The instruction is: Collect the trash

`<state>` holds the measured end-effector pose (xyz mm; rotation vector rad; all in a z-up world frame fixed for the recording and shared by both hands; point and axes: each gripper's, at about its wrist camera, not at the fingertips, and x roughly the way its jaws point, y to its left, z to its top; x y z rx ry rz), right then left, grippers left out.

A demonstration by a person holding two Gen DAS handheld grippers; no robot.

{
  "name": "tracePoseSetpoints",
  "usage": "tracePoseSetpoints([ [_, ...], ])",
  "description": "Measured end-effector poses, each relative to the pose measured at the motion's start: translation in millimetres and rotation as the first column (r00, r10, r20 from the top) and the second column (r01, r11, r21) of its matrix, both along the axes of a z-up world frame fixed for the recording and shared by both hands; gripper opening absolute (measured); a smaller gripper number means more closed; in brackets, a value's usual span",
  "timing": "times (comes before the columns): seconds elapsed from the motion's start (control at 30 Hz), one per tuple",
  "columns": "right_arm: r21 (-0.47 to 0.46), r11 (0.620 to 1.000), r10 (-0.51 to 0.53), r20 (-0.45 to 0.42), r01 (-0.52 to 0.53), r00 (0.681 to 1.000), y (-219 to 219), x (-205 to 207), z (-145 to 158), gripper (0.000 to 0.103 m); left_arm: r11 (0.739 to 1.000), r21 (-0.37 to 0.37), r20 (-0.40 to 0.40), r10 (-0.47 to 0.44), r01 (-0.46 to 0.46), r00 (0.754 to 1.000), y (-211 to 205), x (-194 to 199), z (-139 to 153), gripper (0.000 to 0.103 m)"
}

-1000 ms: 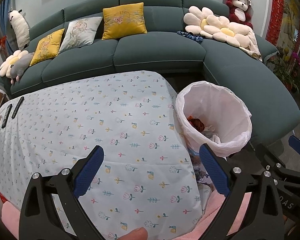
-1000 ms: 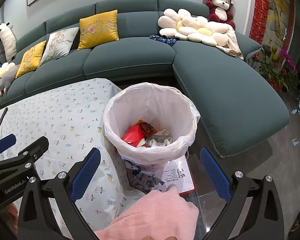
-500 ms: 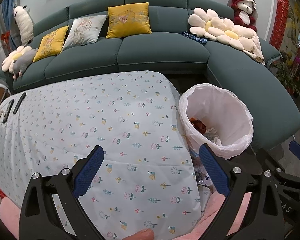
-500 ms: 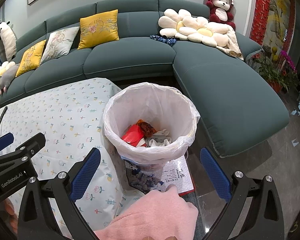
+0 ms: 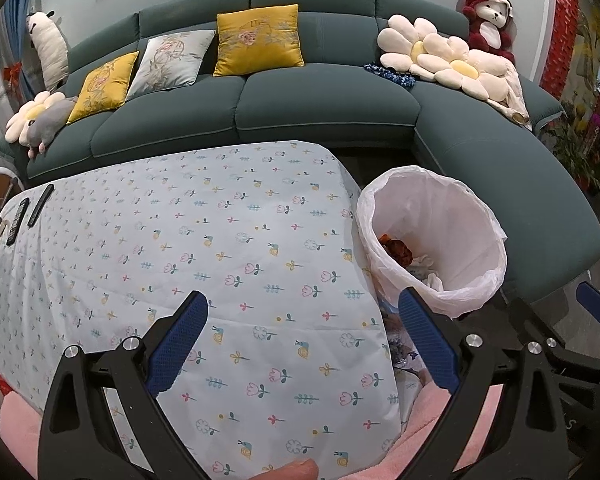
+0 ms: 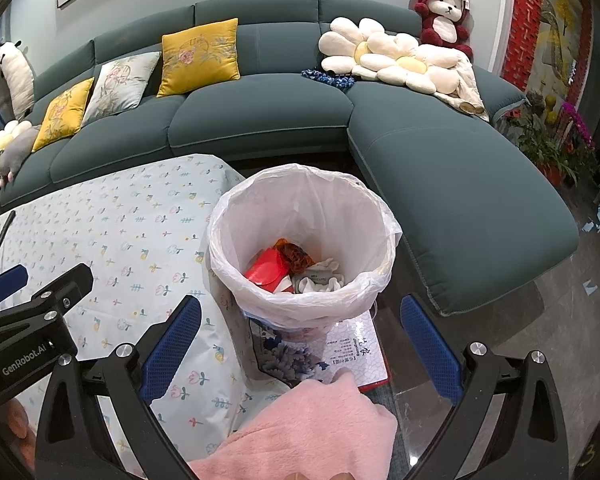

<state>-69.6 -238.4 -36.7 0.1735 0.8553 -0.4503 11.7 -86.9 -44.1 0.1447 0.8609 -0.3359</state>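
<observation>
A bin lined with a white bag (image 6: 300, 200) stands beside the table's right end; it also shows in the left wrist view (image 5: 432, 200). Inside lie a red wrapper (image 6: 266, 268), a brown-orange scrap (image 6: 296, 256) and white crumpled paper (image 6: 320, 278). My right gripper (image 6: 300, 340) is open and empty, just in front of the bin. My left gripper (image 5: 304, 340) is open and empty over the table's floral cloth (image 5: 180, 240), left of the bin. The left gripper's body shows in the right wrist view (image 6: 28, 320).
A teal corner sofa (image 5: 320, 108) with cushions and plush toys wraps the back and right. Two remotes (image 5: 28, 212) lie at the table's far left. A printed booklet (image 6: 340, 352) lies under the bin. A pink sleeve (image 6: 308, 432) fills the lower foreground. Potted plants (image 6: 548, 148) stand at right.
The left wrist view has drifted slightly, so the scene sits a little further right. The right gripper has barely moved. Both stay open and empty.
</observation>
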Motion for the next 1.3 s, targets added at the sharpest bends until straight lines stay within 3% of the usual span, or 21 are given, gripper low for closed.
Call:
tracePoseSetpoints([
  [1.3,0.001,1.0,-0.007,0.002,0.007,1.0,-3.0,-0.6,-0.3,0.096,1.0,0.004,-0.014,-0.001,0.002,1.0,1.4,-1.7,-4.8,0.09],
])
